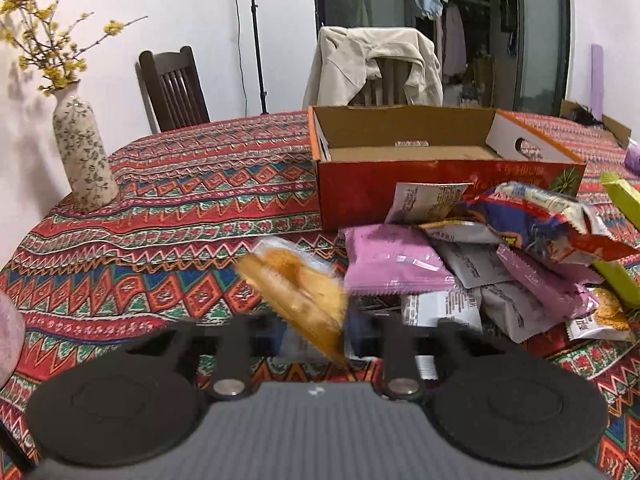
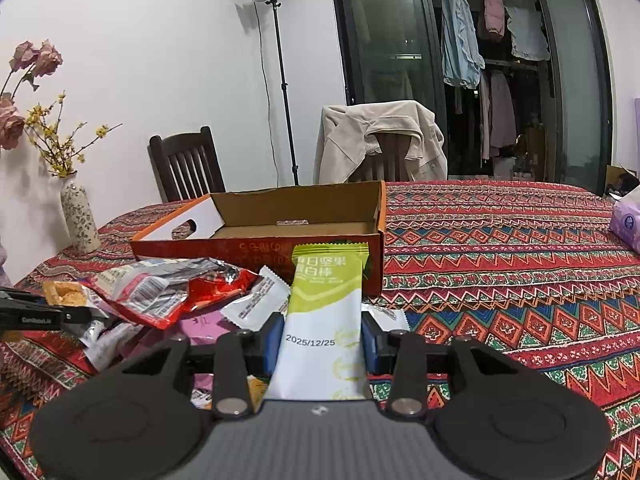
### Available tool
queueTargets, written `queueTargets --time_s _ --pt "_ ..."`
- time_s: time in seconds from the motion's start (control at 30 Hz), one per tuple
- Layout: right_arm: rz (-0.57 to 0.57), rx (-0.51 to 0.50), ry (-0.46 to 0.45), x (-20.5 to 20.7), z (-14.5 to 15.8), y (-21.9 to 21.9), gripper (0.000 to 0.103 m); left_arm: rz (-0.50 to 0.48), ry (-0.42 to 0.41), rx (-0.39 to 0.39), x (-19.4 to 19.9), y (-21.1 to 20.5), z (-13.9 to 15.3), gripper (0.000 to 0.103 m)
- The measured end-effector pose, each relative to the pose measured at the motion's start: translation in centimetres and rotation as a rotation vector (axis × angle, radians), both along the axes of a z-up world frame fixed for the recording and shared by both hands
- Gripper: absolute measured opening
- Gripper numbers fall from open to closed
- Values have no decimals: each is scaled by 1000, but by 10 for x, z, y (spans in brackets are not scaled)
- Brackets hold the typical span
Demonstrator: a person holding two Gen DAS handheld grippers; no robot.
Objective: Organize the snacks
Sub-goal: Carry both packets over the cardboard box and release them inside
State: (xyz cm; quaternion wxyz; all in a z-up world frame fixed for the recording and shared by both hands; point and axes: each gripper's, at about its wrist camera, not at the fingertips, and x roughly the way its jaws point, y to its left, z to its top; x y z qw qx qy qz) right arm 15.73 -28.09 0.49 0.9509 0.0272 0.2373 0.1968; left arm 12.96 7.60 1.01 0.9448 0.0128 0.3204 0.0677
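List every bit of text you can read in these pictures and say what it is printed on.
"2025/12/25": on the green and white bar packet held in the right claw.
Large Chinese characters on that packet's green top: too blurred to read with confidence.
Gold print on the red box front: upside down, unreadable.
White lettering on the left claw, right wrist view: too small.
Print on the other snack packets: too small.

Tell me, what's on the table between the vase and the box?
Nothing but bare tablecloth. In the left wrist view, the stretch from the vase to the box holds no snacks; the pile lies in front of the box.
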Motion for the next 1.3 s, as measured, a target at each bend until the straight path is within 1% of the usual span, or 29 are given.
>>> queueTargets --time_s 0.33,0.47,0.67,0.83,1.03,1.13,1.3 --pt "4 11 -19 -14 7 -4 39 14 -77 -27 -24 1 15 20" --pt "5 13 -34 -18 12 -5 39 -1 -120 -27 -31 -4 26 20" --pt "7 7 -61 -17 22 -2 39 -34 -189 -36 -31 -16 46 20" --pt "10 7 -88 -7 35 4 39 -54 -244 -52 -17 -24 64 20" --pt "6 18 -108 24 55 13 39 -73 -297 -56 10 -35 83 20" --pt "3 21 -114 43 63 19 39 -72 -311 -63 27 -39 88 20" --pt "-6 16 -112 78 72 36 39 -69 -312 -74 59 -45 91 20"
